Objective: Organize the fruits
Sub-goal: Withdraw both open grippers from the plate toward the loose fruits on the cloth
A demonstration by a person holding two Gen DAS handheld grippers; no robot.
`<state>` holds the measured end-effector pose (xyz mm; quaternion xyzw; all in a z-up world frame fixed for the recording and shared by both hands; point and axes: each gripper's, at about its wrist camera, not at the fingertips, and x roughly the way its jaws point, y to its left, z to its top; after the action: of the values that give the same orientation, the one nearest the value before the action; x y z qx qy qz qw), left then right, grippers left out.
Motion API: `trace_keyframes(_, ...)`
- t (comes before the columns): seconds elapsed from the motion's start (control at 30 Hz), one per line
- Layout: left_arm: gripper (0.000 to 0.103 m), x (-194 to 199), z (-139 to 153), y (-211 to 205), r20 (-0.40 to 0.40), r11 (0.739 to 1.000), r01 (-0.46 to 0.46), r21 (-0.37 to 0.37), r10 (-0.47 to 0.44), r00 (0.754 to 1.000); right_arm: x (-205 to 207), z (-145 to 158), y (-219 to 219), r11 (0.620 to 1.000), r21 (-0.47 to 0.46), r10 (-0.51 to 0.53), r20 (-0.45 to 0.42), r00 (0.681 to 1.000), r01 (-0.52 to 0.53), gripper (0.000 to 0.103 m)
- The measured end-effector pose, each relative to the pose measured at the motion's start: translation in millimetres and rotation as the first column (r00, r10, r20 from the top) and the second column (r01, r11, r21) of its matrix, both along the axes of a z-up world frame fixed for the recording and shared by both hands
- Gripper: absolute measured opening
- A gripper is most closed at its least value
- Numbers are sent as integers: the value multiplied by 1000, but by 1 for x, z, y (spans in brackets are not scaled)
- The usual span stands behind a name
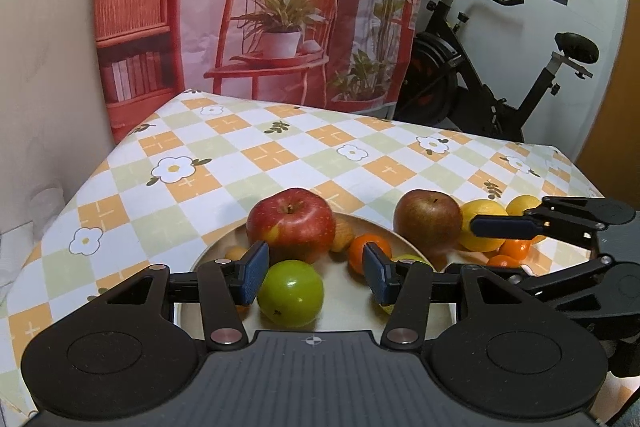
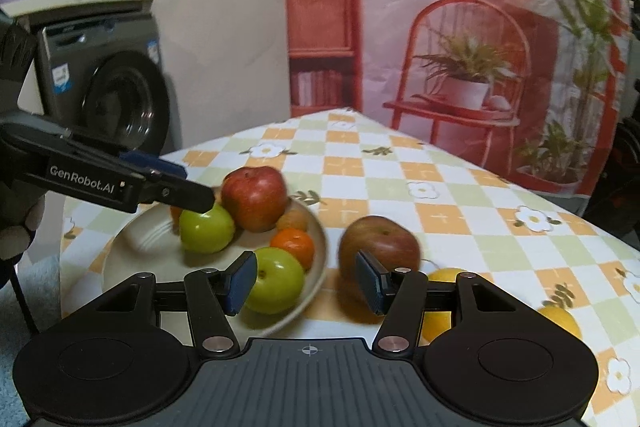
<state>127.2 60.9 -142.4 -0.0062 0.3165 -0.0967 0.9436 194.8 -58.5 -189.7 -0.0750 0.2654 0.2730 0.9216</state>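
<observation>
A beige plate [image 1: 224,247] [image 2: 132,251] holds a red apple [image 1: 291,229] [image 2: 256,203], two green apples [image 1: 290,293] [image 2: 206,229] [image 2: 276,285], a tangerine [image 1: 370,253] [image 2: 294,245] and small brownish fruits. A darker red apple [image 1: 427,221] [image 2: 380,241] lies on the cloth right of the plate, with lemons [image 1: 482,229] [image 2: 440,303] and tangerines [image 1: 514,249] beyond. My left gripper [image 1: 316,277] is open over the plate, a green apple beside its left pad. My right gripper [image 2: 306,285] is open, between the plate's rim and the dark apple.
The table carries a checked floral tablecloth [image 1: 280,155]. A printed backdrop [image 1: 260,7] hangs behind it. An exercise bike [image 1: 480,67] stands at the right, a washing machine [image 2: 104,83] at the left.
</observation>
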Motion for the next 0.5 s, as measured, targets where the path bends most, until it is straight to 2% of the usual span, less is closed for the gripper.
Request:
trace_keyframes(0.17, 54, -2, 3, -11, 5, 1000, 15, 15, -15, 1000, -9, 0, -26, 998, 31, -48, 22, 999, 47, 51)
trace_keyframes(0.5, 54, -7, 4, -35, 3, 998, 52, 34, -52, 999, -24, -19, -68, 989, 66, -131, -4, 991, 131, 51)
